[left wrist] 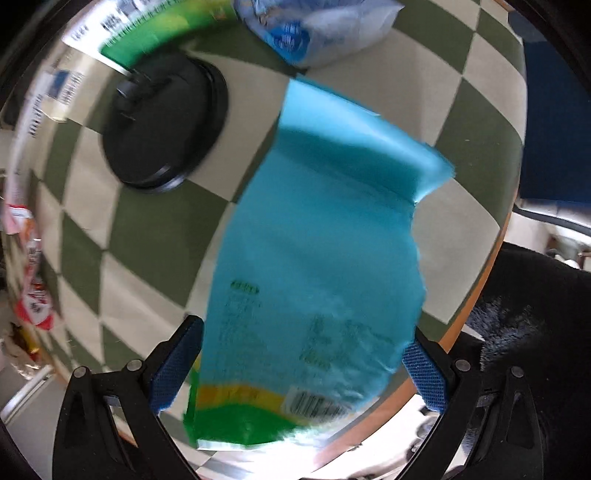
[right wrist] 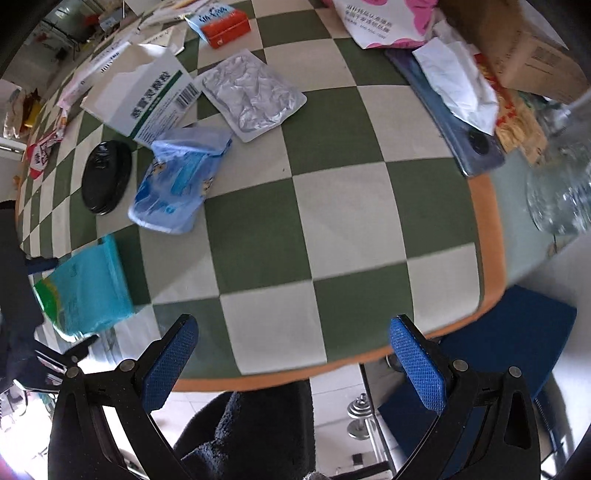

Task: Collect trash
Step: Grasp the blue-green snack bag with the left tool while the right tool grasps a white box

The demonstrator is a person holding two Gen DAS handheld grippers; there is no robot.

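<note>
Left hand-held gripper [left wrist: 299, 365]: a turquoise wrapper [left wrist: 325, 266] lies between its spread fingers, over the near edge of the desk [left wrist: 155, 236]; whether the pads actually pinch it cannot be told (view blurred). Black lid [left wrist: 166, 125] and pale blue packet [left wrist: 317, 29] lie beyond.

Right hand-held gripper [right wrist: 293, 350]: fingers apart, empty, poised over the desk's orange near edge [right wrist: 491, 236]. Broad bare checkered stretch ahead of it. Litter crowds the far left: silver foil pouch [right wrist: 255, 94], white-green box [right wrist: 147, 99]. Phone [right wrist: 454, 118] lies near the right edge.
</note>
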